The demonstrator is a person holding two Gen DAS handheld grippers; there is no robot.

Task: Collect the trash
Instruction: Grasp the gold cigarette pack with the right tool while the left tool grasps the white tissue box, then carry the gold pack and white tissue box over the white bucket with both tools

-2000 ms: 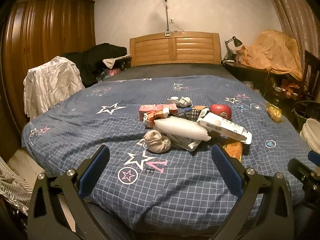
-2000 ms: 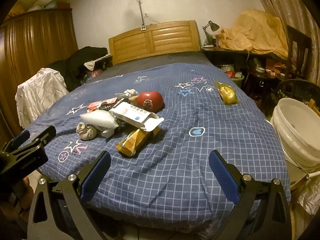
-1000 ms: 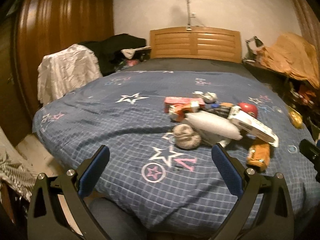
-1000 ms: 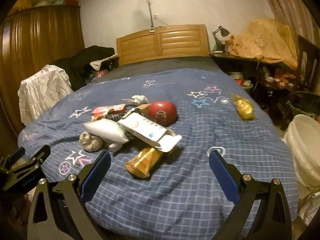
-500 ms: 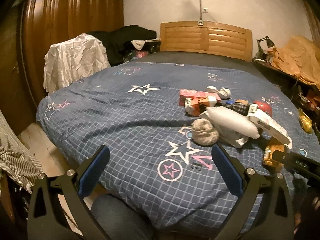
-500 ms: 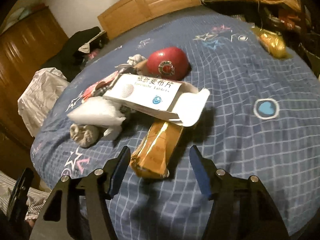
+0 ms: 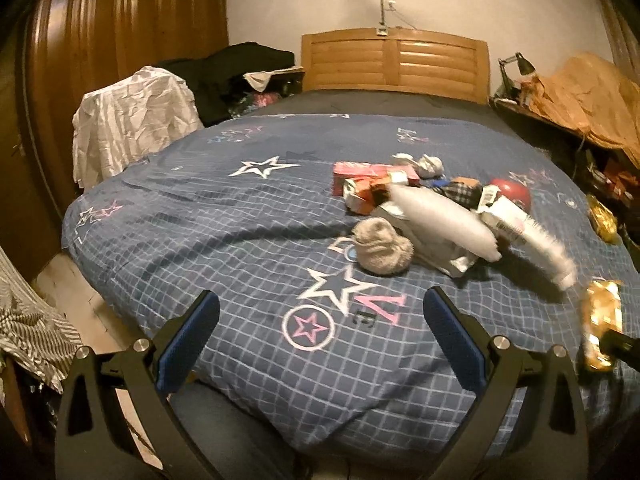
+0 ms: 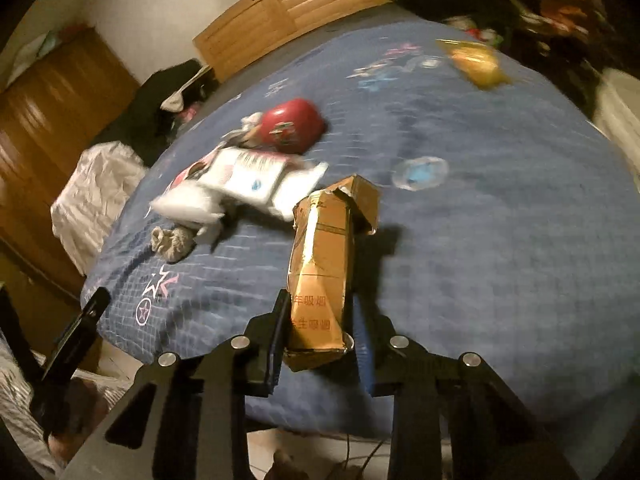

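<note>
Your right gripper is clamped on the near end of a gold carton, its torn top pointing away over the blue checked bedspread. Just beyond on the left lie a white box, a red round object and a grey sock ball. A yellow wrapper sits well apart, far right.

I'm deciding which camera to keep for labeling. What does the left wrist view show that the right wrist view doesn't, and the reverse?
Only the left wrist view shows the open left gripper over the bedspread, the desk lamp and the pink box in the pile.

Only the right wrist view shows the right gripper shut on the gold packet, with its printed text and torn top, and the white bucket at the edge.

Both show the bed, the gold packet, the red ball, the white carton, the balled sock and the headboard.
</note>
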